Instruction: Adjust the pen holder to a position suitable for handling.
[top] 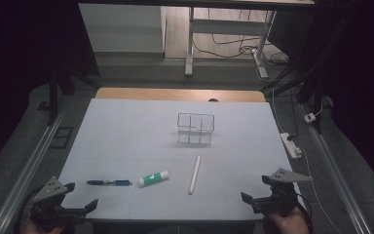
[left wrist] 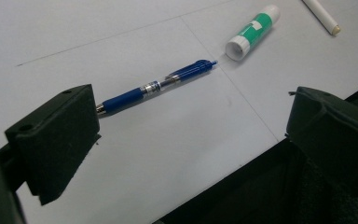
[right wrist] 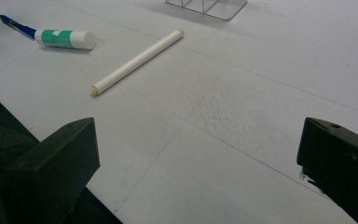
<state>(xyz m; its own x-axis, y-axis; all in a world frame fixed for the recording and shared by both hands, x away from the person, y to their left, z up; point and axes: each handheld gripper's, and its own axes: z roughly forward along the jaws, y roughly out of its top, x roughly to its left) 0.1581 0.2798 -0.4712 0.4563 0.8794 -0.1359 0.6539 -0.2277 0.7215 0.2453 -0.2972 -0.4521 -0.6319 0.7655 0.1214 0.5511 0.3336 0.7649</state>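
- The left gripper [top: 84, 194] rests at the near left edge of the white-covered table [top: 126, 126], its black fingers [left wrist: 56, 140] spread wide with nothing between them.
- The right gripper [top: 254, 188] sits at the near right edge, fingers [right wrist: 56, 163] likewise spread apart and empty.
- A blue pen with a clear middle section and a dark blue grip [left wrist: 156, 86] lies flat on the table just ahead of the left gripper; in the left gripper view its tip end is hidden behind the left finger. Any print on its barrel is too small to read.
- A white glue stick with a green label [left wrist: 251, 30] lies just beyond the pen's far end, close to it but whether touching cannot be told. The label bears pale marks, yet no word can be made out.
- A plain white rod with cream ends [right wrist: 137, 60] lies nearer the right gripper, unmarked; the left gripper view cuts it off at the top edge.
- A clear plastic organiser with compartments [top: 195, 128] stands farther back at mid-table, empty; the right gripper view shows just its base.
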